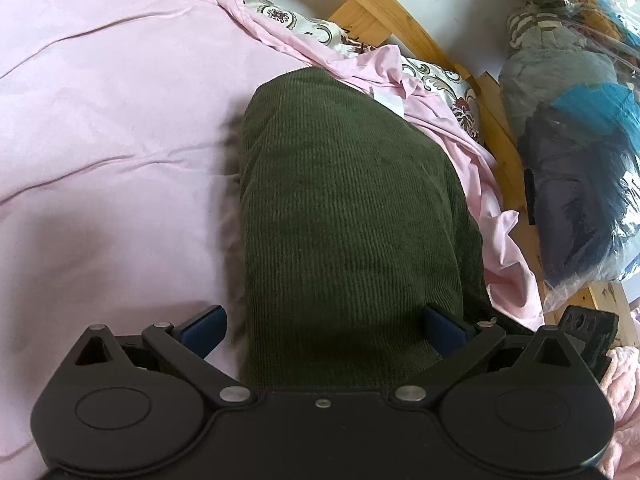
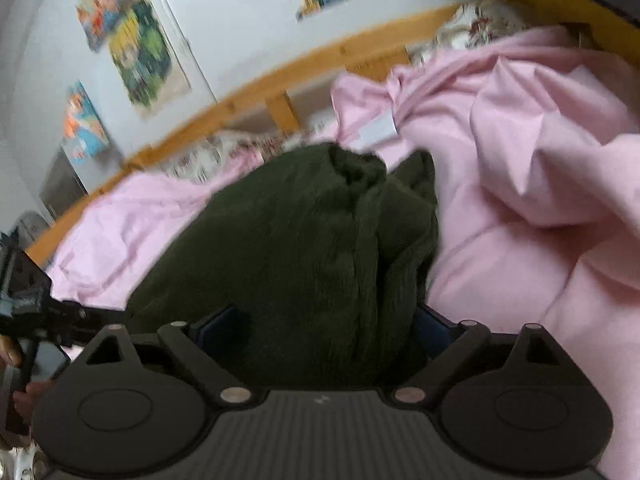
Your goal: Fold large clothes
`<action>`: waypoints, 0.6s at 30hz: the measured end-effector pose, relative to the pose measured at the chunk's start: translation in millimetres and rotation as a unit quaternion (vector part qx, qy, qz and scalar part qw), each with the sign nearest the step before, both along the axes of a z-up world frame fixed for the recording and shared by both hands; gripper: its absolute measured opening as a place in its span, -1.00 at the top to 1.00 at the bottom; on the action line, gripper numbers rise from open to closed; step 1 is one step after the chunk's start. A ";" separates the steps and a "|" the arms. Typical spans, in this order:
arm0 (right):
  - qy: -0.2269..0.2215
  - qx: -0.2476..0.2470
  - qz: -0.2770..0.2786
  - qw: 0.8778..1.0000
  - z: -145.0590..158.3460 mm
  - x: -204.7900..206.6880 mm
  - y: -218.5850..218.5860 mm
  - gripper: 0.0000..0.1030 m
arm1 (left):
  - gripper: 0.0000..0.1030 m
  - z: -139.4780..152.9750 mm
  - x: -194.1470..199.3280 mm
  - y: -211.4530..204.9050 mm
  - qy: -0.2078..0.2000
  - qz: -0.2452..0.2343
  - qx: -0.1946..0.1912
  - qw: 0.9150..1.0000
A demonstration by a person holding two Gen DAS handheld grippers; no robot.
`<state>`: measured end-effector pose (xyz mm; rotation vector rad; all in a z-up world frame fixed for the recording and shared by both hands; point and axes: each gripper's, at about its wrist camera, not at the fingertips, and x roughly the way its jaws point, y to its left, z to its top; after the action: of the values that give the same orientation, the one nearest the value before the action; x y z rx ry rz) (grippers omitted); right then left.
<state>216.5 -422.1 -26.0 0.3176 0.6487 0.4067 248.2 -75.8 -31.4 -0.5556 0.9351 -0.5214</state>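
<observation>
The dark green ribbed corduroy garment (image 1: 344, 208) lies folded on the pink bed sheet (image 1: 112, 128), running between the fingers of both tools, ready for smoothing. Your left hand-held gripper (image 1: 324, 326) stands spread wide, released; your right hand-held gripper (image 2: 332, 326) likewise straddles the cloth unclenched. Beyond it, rumpled sheet and the wooden bed rail (image 1: 404, 20) crowd the far edge.

soft daylight — right view motion-blurred, edges warped

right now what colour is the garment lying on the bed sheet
Dark olive green, finely ribbed like corduroy: the garment shows best in the left wrist view, on the pink sheet.
</observation>
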 end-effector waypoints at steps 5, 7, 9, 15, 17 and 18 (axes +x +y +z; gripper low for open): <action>0.018 0.003 -0.002 1.000 -1.3 -2.3 -5.1 -0.88 | -0.99 -0.6 0.3 -0.8 0.000 -0.001 -0.001 1.000; 0.022 0.015 0.002 1.000 -5.1 2.1 -7.1 -0.96 | -0.99 -0.5 1.4 -1.1 0.001 -0.002 -0.001 1.000; 0.013 0.018 0.004 1.000 -7.6 4.1 -5.1 -0.99 | -0.99 2.2 2.8 -2.5 0.003 -0.004 0.004 1.000; -0.004 0.036 -0.018 0.999 -7.7 1.6 -9.7 -0.47 | -0.99 22.0 4.7 -8.1 -0.038 -0.030 0.032 0.998; -0.004 0.047 -0.024 0.999 -9.8 1.1 -11.9 -0.41 | -0.99 20.3 8.8 -9.8 -0.045 -0.040 0.029 0.998; -0.007 0.049 -0.024 0.999 -11.0 0.8 -11.8 -0.40 | -0.99 16.9 12.4 -9.7 -0.041 -0.045 0.025 0.998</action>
<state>217.3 -433.9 -37.0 0.4222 0.6084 0.3954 260.5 -85.4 -14.6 -0.4452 0.8947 -0.5973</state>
